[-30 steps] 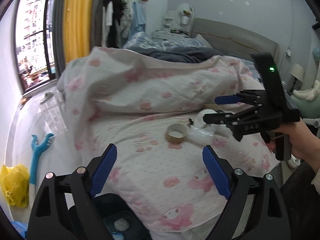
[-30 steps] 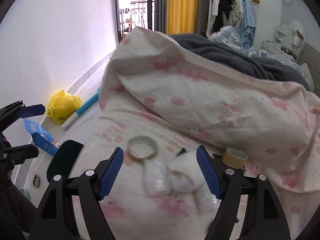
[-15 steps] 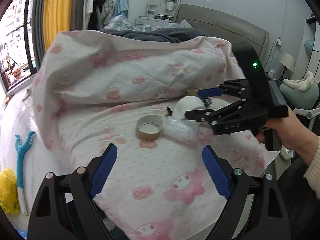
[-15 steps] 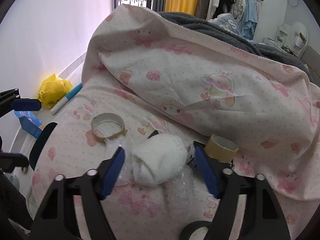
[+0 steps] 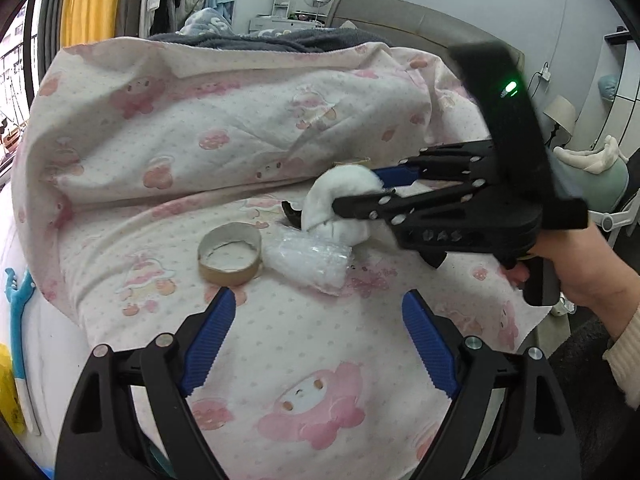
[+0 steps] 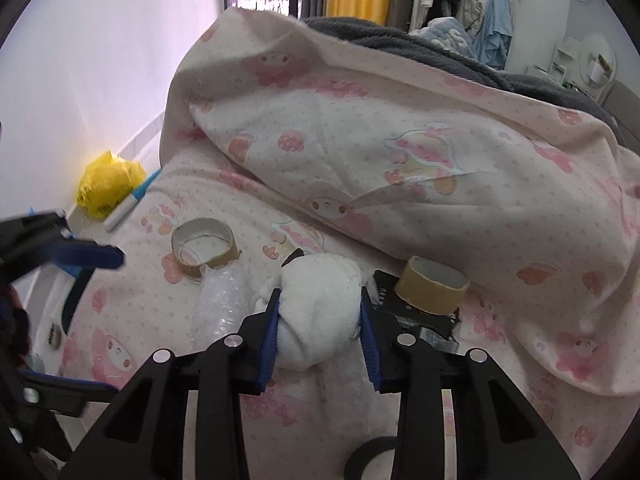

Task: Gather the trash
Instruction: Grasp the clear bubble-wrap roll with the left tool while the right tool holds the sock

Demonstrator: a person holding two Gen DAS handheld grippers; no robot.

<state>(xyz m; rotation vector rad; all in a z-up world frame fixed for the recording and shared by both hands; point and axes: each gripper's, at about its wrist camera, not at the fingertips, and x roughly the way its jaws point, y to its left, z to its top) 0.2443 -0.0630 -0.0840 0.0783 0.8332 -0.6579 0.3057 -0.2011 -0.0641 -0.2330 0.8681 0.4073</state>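
On the pink-patterned bed sheet (image 5: 304, 344) lie a white wad of tissue (image 6: 320, 304), a clear crumpled plastic wrap (image 5: 308, 258) and an empty cardboard tape ring (image 5: 230, 254). My right gripper (image 6: 320, 312) is shut on the white wad, its blue pads pressing both sides; it shows so in the left wrist view (image 5: 360, 196) too. My left gripper (image 5: 316, 336) is open and empty, just in front of the tape ring and the plastic wrap. A tan tape roll (image 6: 432, 286) lies on a dark flat object (image 6: 404, 308) right of the wad.
A bunched pink duvet (image 6: 400, 140) rises behind the trash, with a grey blanket (image 6: 420, 44) beyond. A yellow bag (image 6: 108, 182) and a blue-white tool (image 6: 132, 204) lie on the floor by the wall. A dark bin rim (image 6: 78, 292) shows beside the bed.
My right gripper has moved in and closed its jaws on the white wad. My left gripper has moved closer to the tape ring and plastic wrap, still open.
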